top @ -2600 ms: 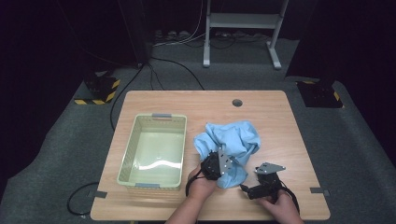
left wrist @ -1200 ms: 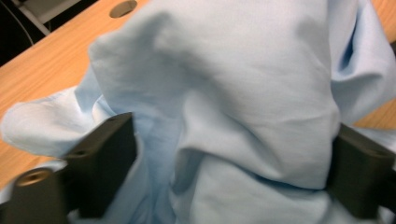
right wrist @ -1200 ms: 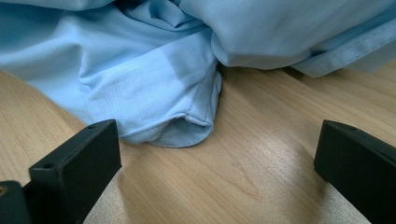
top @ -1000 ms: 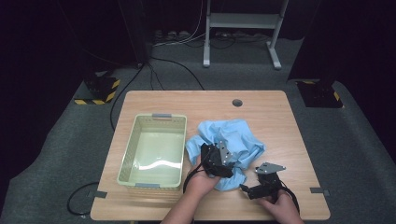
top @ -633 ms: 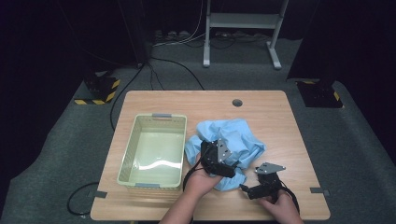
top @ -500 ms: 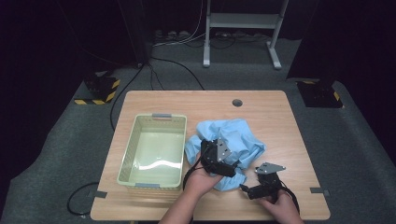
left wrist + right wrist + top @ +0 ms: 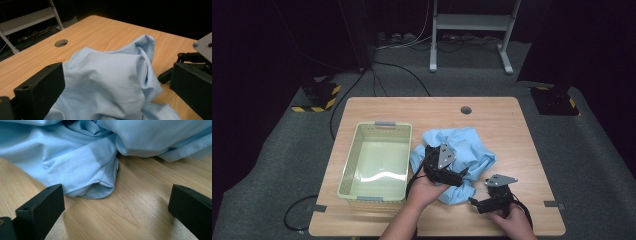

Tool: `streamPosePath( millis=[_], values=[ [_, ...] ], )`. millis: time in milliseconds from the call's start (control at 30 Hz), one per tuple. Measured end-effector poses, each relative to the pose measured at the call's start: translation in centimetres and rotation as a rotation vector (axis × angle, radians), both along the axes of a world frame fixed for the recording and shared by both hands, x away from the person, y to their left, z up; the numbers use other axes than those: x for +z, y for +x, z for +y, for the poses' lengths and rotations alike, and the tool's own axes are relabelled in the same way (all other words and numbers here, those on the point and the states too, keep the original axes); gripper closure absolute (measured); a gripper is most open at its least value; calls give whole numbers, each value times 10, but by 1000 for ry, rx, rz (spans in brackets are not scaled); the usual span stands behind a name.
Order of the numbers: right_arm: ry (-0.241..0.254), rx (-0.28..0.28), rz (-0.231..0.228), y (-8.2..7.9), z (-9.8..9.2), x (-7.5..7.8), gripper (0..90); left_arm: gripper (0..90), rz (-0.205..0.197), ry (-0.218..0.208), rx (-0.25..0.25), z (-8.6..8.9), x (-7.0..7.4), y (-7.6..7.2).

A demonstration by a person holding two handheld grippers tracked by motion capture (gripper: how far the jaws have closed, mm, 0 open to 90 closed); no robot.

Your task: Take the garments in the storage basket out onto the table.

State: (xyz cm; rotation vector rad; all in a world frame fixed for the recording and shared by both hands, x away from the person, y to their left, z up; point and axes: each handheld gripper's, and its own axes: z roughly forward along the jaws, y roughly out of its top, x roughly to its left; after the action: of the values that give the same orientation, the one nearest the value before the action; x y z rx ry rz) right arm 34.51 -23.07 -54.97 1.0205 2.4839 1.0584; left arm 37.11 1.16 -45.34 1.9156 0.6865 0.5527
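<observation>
**Blue cloth heaped on the bench, both pairs of jaws wide apart**

High view: a crumpled light-blue cloth (image 7: 462, 155) lies in a heap on the wooden bench (image 7: 512, 120), just right of a pale green basket (image 7: 377, 160) that stands on the bench's left half. The left gripper (image 7: 457, 177) hovers over the near part of the cloth, held by the left hand (image 7: 424, 187). The right gripper (image 7: 479, 204) sits low at the near edge of the bench, just beside the cloth's near right corner, in the right hand (image 7: 509, 222). A round hole (image 7: 466, 109) shows in the bench near its far edge.

Left gripper view: the jaws stand wide open and have just been opening; the cloth (image 7: 112, 85) bulges up between and beyond them, not pinched by either. The hole (image 7: 61, 43) lies farther off on the bench, and the right gripper's body shows at the right edge.

Right gripper view: the jaws are spread wide with bare bench (image 7: 130, 205) between them. A stitched hem fold of the cloth (image 7: 82, 170) rests on the wood just ahead, nearer the jaw at the left of this view
</observation>
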Motion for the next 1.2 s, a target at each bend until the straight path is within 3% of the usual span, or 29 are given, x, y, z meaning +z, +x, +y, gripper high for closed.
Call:
streamPosePath(
  millis=[200, 700, 1200],
  values=[
    [1, 1, 1, 0, 0, 0, 2, 4, -11, -48, -2, 6, 13, -1],
    [-5, 0, -2, 0, 0, 0, 2, 7, -73, -97, 9, 19, 38, -7],
    [-4, 0, -3, 0, 0, 0, 2, 6, -98, -121, 24, 29, 49, -9]
  ],
)
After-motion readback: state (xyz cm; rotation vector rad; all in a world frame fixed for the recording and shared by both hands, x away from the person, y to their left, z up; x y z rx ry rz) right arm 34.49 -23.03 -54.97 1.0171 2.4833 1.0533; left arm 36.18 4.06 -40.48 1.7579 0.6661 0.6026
